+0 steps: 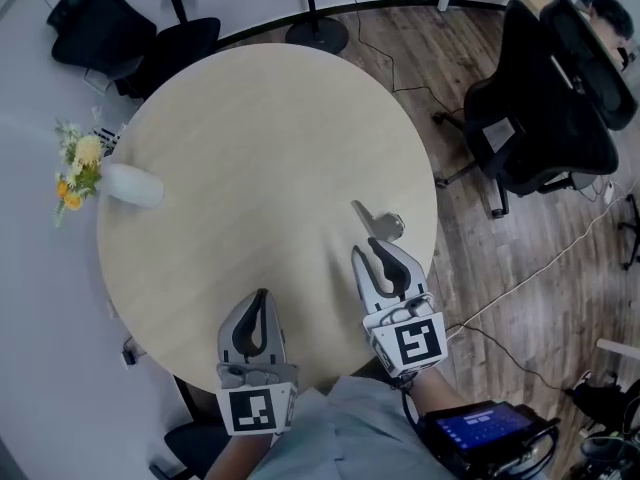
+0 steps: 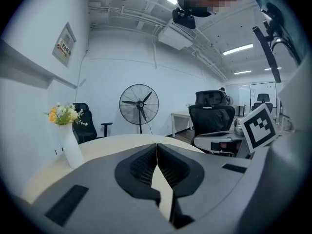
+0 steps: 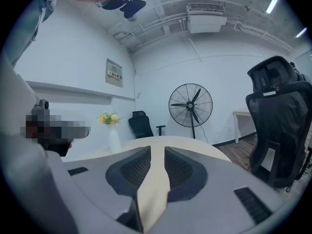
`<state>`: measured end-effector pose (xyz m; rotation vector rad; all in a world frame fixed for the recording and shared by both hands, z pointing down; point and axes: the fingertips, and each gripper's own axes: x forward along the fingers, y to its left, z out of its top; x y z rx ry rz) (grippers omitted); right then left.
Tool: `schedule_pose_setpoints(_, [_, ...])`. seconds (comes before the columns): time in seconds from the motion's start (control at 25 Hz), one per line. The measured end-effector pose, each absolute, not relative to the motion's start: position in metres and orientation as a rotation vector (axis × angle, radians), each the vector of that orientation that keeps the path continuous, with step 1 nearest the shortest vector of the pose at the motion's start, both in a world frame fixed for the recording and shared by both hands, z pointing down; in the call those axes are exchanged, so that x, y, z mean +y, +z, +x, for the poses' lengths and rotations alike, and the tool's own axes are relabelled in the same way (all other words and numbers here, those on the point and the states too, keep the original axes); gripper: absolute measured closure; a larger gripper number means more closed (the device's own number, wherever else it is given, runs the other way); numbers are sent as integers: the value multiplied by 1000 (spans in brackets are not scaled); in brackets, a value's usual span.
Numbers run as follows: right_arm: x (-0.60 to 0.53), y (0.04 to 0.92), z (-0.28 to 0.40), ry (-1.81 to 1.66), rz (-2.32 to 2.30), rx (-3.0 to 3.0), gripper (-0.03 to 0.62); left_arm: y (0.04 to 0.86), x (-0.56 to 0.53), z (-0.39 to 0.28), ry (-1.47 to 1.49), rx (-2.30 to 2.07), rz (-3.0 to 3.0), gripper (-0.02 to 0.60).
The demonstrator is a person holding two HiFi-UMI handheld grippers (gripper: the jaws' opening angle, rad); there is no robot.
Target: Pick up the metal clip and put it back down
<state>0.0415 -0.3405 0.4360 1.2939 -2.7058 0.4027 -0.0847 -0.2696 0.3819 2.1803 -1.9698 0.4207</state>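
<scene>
The metal clip (image 1: pixel 377 221) lies flat on the round pale table (image 1: pixel 250 158), near its right edge. My right gripper (image 1: pixel 365 247) hovers just short of the clip, pointing at it, its jaws a narrow gap apart with nothing between them. In the right gripper view the right gripper (image 3: pixel 157 152) shows only bare tabletop in that gap; the clip is hidden below the jaws. My left gripper (image 1: pixel 262 295) rests over the table's near edge, jaws closed tip to tip and empty. The left gripper view shows the left gripper (image 2: pixel 157 147) with its pads touching.
A white vase with yellow flowers (image 1: pixel 128 183) stands at the table's left edge, also visible as the vase (image 2: pixel 69 143) and vase (image 3: pixel 113 135). Black office chairs (image 1: pixel 545 118) stand right of the table, another chair (image 1: pixel 130 28) at far left. A floor fan (image 3: pixel 191 105) stands beyond.
</scene>
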Motion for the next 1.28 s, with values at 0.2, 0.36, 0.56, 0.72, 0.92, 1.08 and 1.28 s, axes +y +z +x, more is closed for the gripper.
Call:
schedule_pose_setpoints(0.2, [-293,405,1,321,1281,-2714,518,347,-240,-119,333,-2015,2245,561])
schedule_pose_setpoints(0.36, [-258,372,-28,186,1330,-2750,533,326,-213,-145,257,-2028,2280,563])
schedule_pose_setpoints(0.56, [-226,341,-52,53,1379,-2767,537,304,-187,-168,166,-2023,2318,561])
schedule_pose_setpoints(0.72, [-210,328,-71,5,1417,-2766,540,293,-173,-188,121,-2019,2356,562])
schedule_pose_setpoints(0.92, [-198,323,-83,-16,1454,-2760,545,288,-161,-201,93,-2004,2387,562])
schedule_pose_setpoints(1.08, [-191,320,-88,-19,1468,-2753,545,287,-155,-206,87,-1981,2400,563])
schedule_pose_setpoints(1.28, [-187,320,-94,-30,1478,-2737,545,290,-153,-209,71,-1944,2416,562])
